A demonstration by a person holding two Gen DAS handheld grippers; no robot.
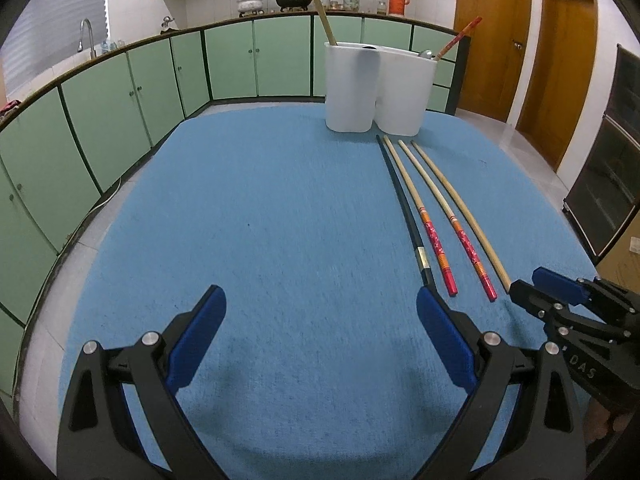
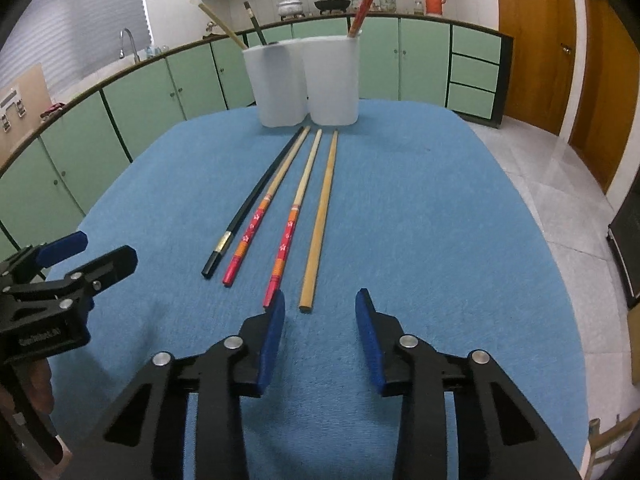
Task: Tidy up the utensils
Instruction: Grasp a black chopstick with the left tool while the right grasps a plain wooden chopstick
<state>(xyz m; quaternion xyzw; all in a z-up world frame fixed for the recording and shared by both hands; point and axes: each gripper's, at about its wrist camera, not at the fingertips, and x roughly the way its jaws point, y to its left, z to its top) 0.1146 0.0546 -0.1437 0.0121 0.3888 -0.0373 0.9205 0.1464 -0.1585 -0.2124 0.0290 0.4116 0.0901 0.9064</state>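
Four chopsticks lie side by side on the blue cloth (image 2: 400,208): a black one (image 2: 256,204), two red-patterned ones (image 2: 260,220) (image 2: 294,216) and a plain wooden one (image 2: 320,220). Two white holders (image 2: 280,84) (image 2: 332,80) stand behind them, each with chopsticks in it. My right gripper (image 2: 320,296) is open; the plain chopstick's near end lies just between its fingertips, untouched. In the left wrist view the black chopstick (image 1: 404,204) ends at the right finger of my open, empty left gripper (image 1: 320,300), with the right gripper (image 1: 536,284) beside it.
Green cabinets (image 1: 120,92) with a counter run along the back and left, with a tap (image 1: 86,36), pots and a flask on top. Wooden doors (image 1: 560,52) stand at the right. A dark cabinet (image 1: 612,152) sits by the tiled floor.
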